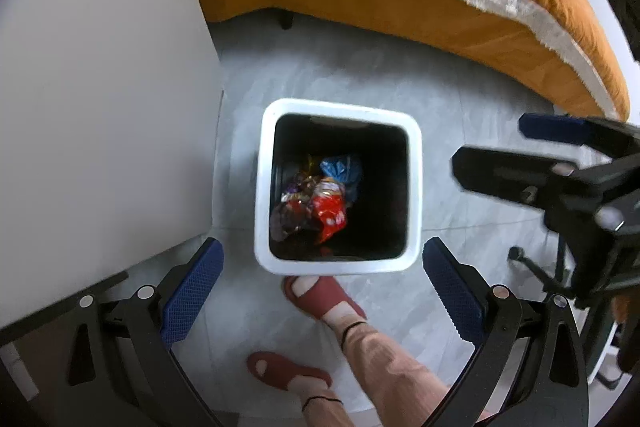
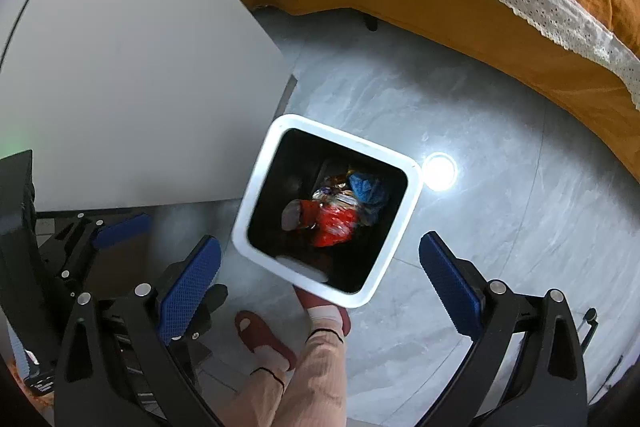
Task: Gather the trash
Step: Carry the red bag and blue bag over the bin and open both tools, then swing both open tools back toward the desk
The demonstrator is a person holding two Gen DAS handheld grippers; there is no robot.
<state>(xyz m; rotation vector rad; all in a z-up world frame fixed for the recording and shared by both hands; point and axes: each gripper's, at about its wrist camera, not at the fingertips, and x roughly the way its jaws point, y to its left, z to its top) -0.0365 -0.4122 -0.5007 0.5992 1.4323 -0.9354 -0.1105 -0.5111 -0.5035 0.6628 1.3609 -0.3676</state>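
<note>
I see crumpled red and blue wrappers [image 1: 328,203] heaped in the upright white bin [image 1: 340,111], mouth facing up, my left gripper [image 1: 322,287] and right gripper [image 2: 320,279] both spread wide, empty.

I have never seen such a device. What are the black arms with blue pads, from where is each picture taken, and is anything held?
A person holds a hand-held gripper in each hand; each has two fingers with blue pads and its own camera looking along them. One picture comes from the left gripper, the other from the right gripper. Both look down at a white trash bin on the grey floor, with crumpled wrappers inside. The person's feet in red slippers stand beside it. Both grippers are open and hold nothing. An orange bed is behind.
</note>
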